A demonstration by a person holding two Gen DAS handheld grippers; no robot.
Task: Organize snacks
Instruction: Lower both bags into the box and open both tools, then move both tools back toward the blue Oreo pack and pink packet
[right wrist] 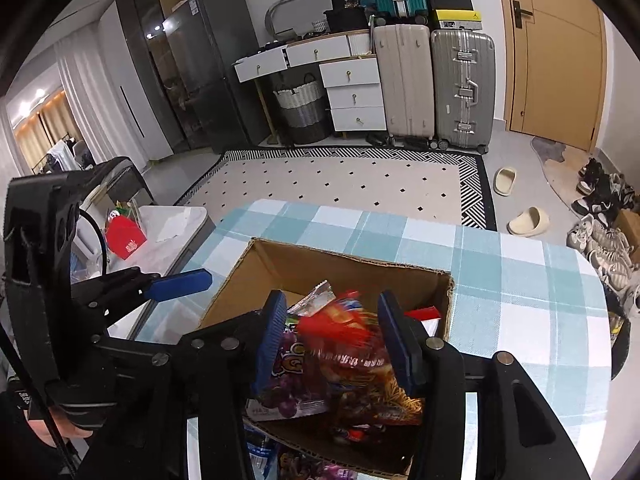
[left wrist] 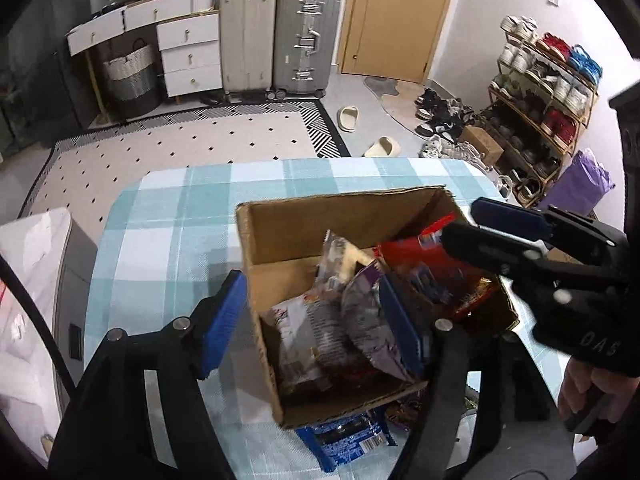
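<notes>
An open cardboard box (left wrist: 280, 236) stands on the blue checked tablecloth (left wrist: 168, 240) and holds several snack packets. My left gripper (left wrist: 312, 320) is open, straddling the box's left wall, one finger outside and one inside by a purple-grey packet (left wrist: 368, 320). My right gripper (right wrist: 334, 340) is open over the box (right wrist: 304, 268); a blurred red packet (right wrist: 340, 328) lies between its fingers, above a purple grape packet (right wrist: 288, 384). The right gripper also shows in the left wrist view (left wrist: 492, 228), over a red packet (left wrist: 416, 252).
A blue packet (left wrist: 344, 440) lies on the table against the box's near side. A white side table (right wrist: 168, 224) with a red carton (right wrist: 126, 240) stands to the left. Beyond the table are a rug, slippers, suitcases, a shoe rack (left wrist: 540, 112).
</notes>
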